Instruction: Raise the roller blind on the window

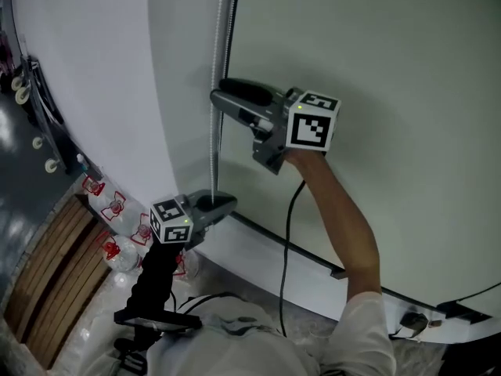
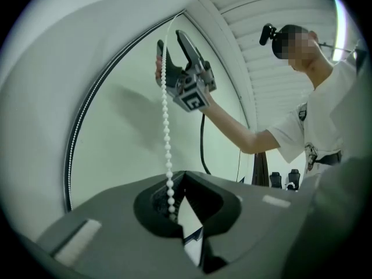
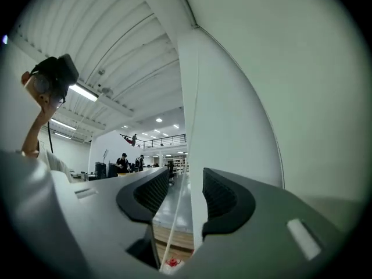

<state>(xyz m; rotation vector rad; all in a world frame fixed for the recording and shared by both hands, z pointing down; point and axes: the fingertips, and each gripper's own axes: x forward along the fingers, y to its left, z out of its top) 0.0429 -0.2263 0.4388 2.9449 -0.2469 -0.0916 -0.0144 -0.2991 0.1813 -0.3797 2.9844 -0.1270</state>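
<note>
Sharing one bead chain (image 2: 166, 121): left gripper (image 2: 176, 209) clamped, right gripper (image 3: 179, 193) spread.

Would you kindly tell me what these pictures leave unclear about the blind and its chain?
1. Top of the blind: cut off by the upper edge, head view.
2. Chain below the left claw: hidden by that shut claw, head view.
3. Chain inside the open right claw: a blurred streak, right gripper view; beads indistinct.
</note>
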